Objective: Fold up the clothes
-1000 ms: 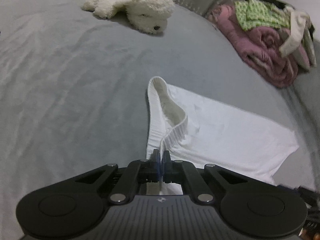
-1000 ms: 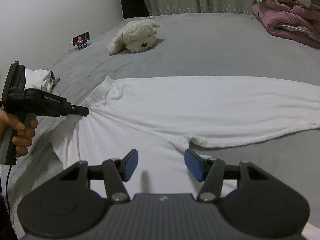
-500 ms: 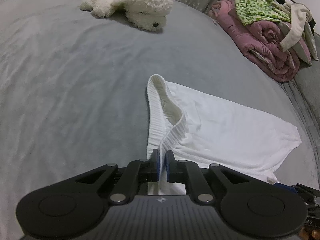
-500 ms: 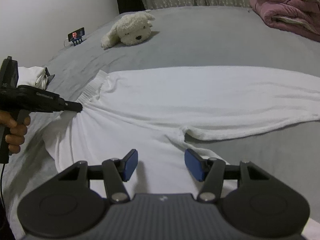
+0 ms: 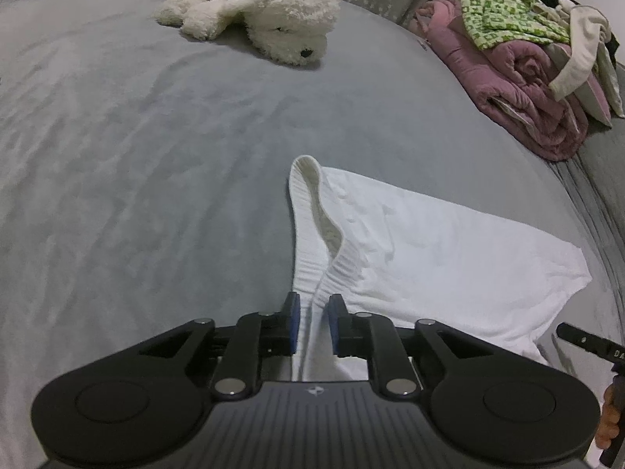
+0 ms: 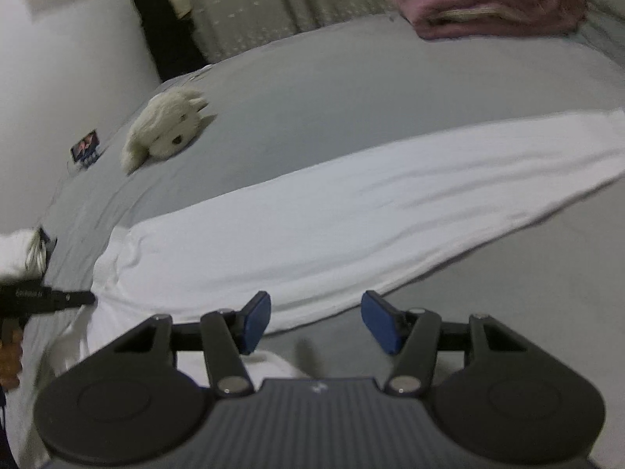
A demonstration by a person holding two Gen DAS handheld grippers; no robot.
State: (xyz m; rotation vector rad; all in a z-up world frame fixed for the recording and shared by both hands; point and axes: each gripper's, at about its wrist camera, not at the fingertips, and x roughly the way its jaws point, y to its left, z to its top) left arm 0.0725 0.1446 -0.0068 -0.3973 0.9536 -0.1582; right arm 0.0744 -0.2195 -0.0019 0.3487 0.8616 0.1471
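From the left wrist view, the left gripper has its blue pads parted, with the ribbed waistband of the white trousers standing loosely between them, released rather than pinched. The trousers lie spread across the grey bed, reaching toward its right edge. A white plush dog lies toward the far side of the bed, and a heap of pink and green laundry sits at the far right corner. From the right wrist view, which is blurred, the right gripper has its jaws wide apart and holds nothing, hovering over the near hem of the trousers. The left gripper shows at the left edge, tip at the waistband.
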